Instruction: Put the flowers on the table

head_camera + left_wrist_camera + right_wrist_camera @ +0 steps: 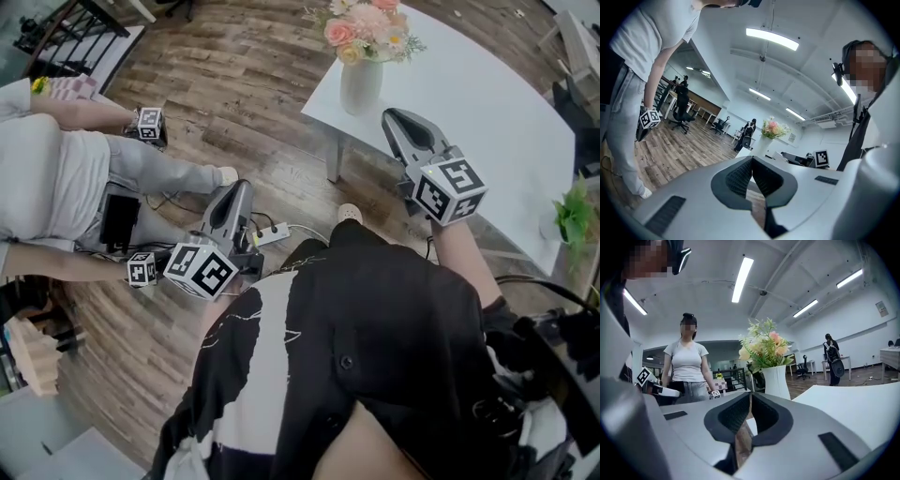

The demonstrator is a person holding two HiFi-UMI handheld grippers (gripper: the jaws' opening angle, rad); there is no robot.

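Observation:
Pink and cream flowers [367,28] stand upright in a white vase [361,86] near the corner of the white table [487,112]. My right gripper [395,115] hovers just right of the vase, jaws shut with nothing between them. In the right gripper view the flowers [761,347] and vase [777,379] rise close behind my right gripper [750,394]. Over the wood floor, left of the table, my left gripper [240,187] is also shut and empty. From the left gripper view [752,158] the flowers [772,128] look small and far.
A second person in a white top and grey trousers [141,169] sits at the left, with marker cubes [148,123] [141,269] near the hands. A power strip [269,234] lies on the floor. A green plant [574,214] is at the table's right edge.

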